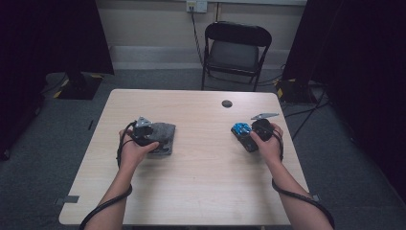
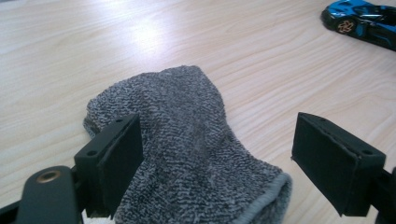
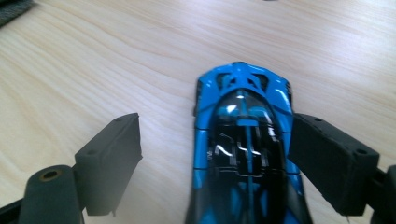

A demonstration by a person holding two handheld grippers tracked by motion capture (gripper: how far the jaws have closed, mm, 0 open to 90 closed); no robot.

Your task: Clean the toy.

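A grey knitted sock (image 1: 165, 136) lies flat on the left half of the light wooden table (image 1: 201, 182). My left gripper (image 1: 143, 130) hangs just above its near end. In the left gripper view the jaws of the left gripper (image 2: 224, 158) stand wide apart with the sock (image 2: 187, 154) lying under and between them, neither pad pressing on it. A blue and black toy car (image 1: 241, 129) sits on the right half. My right gripper (image 3: 215, 163) is open around the car (image 3: 245, 140); the right pad is close to its side, the left pad well clear.
A black folding chair (image 1: 237, 48) stands behind the table's far edge. A dark round cable hole (image 1: 227, 103) sits near that edge. Dark curtains and stand bases flank the table on both sides. A cable trails from each gripper along the forearms.
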